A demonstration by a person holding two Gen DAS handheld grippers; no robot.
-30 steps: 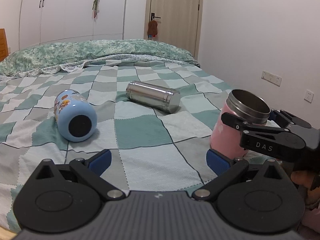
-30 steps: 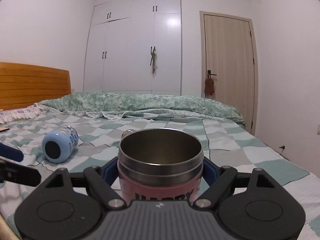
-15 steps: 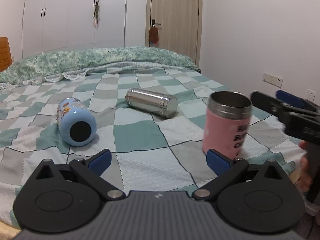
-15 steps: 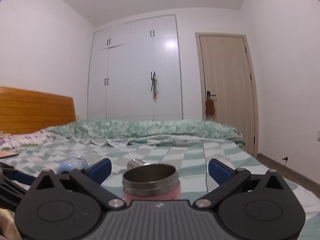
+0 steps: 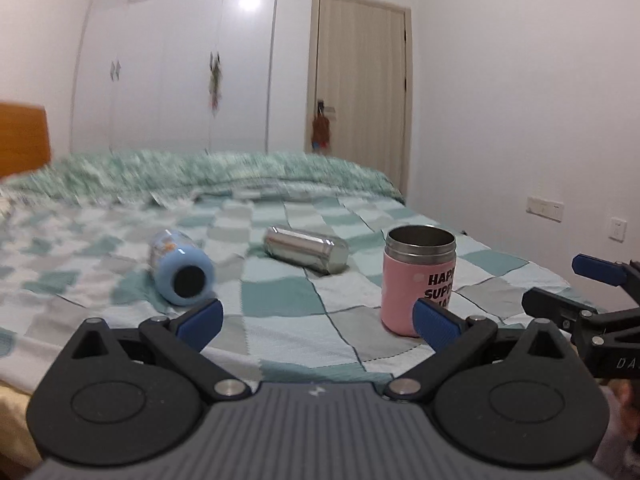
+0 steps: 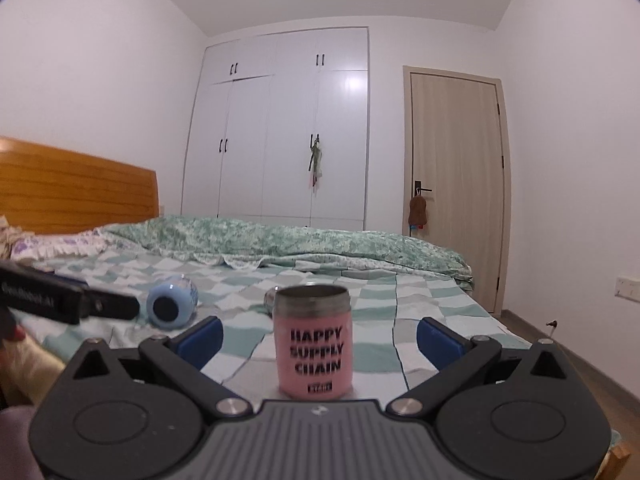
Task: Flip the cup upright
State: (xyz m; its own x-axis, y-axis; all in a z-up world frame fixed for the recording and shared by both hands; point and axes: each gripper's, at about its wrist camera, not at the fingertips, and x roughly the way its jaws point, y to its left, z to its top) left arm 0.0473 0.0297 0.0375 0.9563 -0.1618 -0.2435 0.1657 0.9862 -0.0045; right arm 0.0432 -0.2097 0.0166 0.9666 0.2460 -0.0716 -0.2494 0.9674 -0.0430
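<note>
A pink cup (image 5: 416, 280) with a steel rim and black lettering stands upright on the checked bedspread (image 5: 280, 292); it also shows in the right wrist view (image 6: 314, 340). A light blue cup (image 5: 182, 266) lies on its side to the left, also in the right wrist view (image 6: 170, 306). A steel cup (image 5: 306, 249) lies on its side behind them. My left gripper (image 5: 318, 322) is open and empty, short of the cups. My right gripper (image 6: 319, 334) is open, pulled back from the pink cup, and shows at the right edge of the left wrist view (image 5: 592, 292).
A green patterned duvet (image 6: 300, 240) is bunched at the far end of the bed. A wooden headboard (image 6: 76, 192) is at the left. White wardrobes (image 6: 280, 140) and a door (image 6: 454, 184) stand behind. The bed's right edge drops to the floor (image 6: 560, 360).
My right gripper opened, let go of the pink cup and drew back from it. The cup stays standing upright on the bed. The left gripper tilted up slightly.
</note>
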